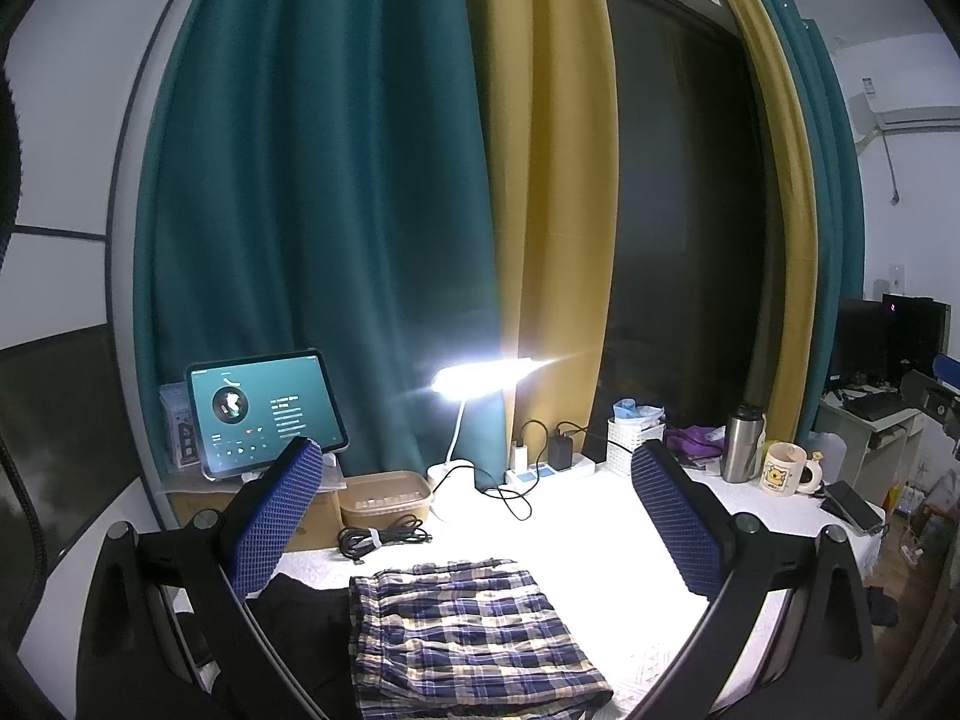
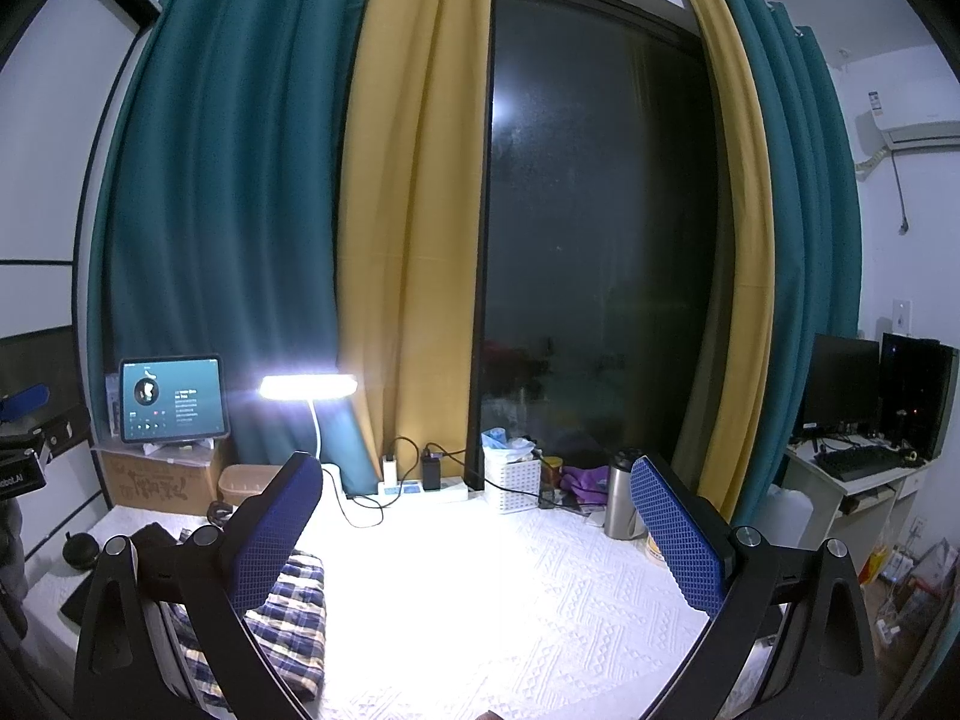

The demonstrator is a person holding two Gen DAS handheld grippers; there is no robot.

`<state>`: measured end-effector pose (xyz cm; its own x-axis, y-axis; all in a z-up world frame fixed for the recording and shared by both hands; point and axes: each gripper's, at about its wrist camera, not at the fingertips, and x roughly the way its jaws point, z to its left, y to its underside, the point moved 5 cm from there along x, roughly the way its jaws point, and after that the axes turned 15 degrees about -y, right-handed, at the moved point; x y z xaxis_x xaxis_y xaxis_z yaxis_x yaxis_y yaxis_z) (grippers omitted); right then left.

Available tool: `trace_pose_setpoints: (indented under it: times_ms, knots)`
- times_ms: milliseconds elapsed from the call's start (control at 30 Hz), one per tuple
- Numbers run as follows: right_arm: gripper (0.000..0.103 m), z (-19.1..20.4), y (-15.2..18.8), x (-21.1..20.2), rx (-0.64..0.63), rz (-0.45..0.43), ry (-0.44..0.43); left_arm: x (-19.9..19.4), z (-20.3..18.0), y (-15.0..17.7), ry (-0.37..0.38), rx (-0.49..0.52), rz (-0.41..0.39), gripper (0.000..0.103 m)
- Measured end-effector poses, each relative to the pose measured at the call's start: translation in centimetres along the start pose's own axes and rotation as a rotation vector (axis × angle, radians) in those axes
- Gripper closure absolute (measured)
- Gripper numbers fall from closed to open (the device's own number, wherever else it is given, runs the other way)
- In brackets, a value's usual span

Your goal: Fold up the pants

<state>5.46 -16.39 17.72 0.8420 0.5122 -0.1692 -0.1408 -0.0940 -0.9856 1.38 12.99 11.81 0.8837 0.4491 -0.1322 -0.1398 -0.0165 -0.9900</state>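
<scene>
plaid pants (image 1: 474, 636) look light, soft and floppy; i'd expect them to sag and slide on the white table cover (image 2: 540, 600), so pinch a hem or corner edge, not the middle. they're a flat blue/cream checked rectangle, apparently already folded. left gripper (image 1: 480, 516): jaws wide apart, empty, pants below and between them. right gripper (image 2: 480, 531): also spread, empty, pants under its left jaw.

A lit desk lamp (image 2: 307, 387), tablet (image 2: 171, 399), steel flask (image 1: 741, 444) and mug (image 1: 783, 468) stand on the table (image 2: 540, 600).
</scene>
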Motion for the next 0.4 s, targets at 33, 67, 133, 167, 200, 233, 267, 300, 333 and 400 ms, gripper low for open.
trace_pose_setpoints:
  times_ms: [33, 67, 133, 167, 200, 233, 267, 300, 333, 400]
  knots:
    - [0.0, -0.02, 0.0, -0.01, 0.0, 0.0, 0.0, 0.02, 0.0, 0.0, 0.001, 0.0, 0.0, 0.001]
    - [0.0, -0.02, -0.01, 0.01, -0.001, 0.0, 0.0, 0.05, -0.05, 0.02, 0.002, 0.001, 0.001, 0.001]
    - [0.0, -0.04, 0.0, -0.04, -0.001, 0.003, -0.001, 0.0, -0.08, 0.01, 0.003, 0.004, 0.002, 0.001]
    - [0.0, -0.03, 0.18, -0.1, -0.002, 0.005, -0.002, 0.0, -0.14, 0.01, 0.005, 0.005, 0.001, 0.001]
    - [0.0, -0.02, 0.21, -0.19, -0.003, 0.005, -0.002, -0.01, -0.2, -0.01, 0.007, 0.006, 0.001, 0.001]
    - [0.0, 0.01, 0.24, -0.19, -0.002, 0.005, -0.002, -0.05, -0.27, -0.03, 0.009, 0.007, -0.001, 0.001]
    - [0.0, 0.02, 0.3, -0.23, -0.001, 0.005, -0.002, -0.1, -0.34, -0.04, 0.012, 0.01, -0.004, 0.001]
    - [0.0, -0.02, 0.35, -0.28, -0.002, 0.005, -0.003, -0.17, -0.44, -0.07, 0.014, 0.014, -0.009, 0.001]
    - [0.0, -0.03, 0.36, -0.29, -0.002, 0.006, -0.002, -0.21, -0.54, -0.03, 0.015, 0.016, -0.013, 0.001]
    - [0.0, -0.04, 0.42, -0.28, -0.003, 0.008, -0.003, -0.26, -0.73, -0.04, 0.022, 0.02, -0.017, 0.001]
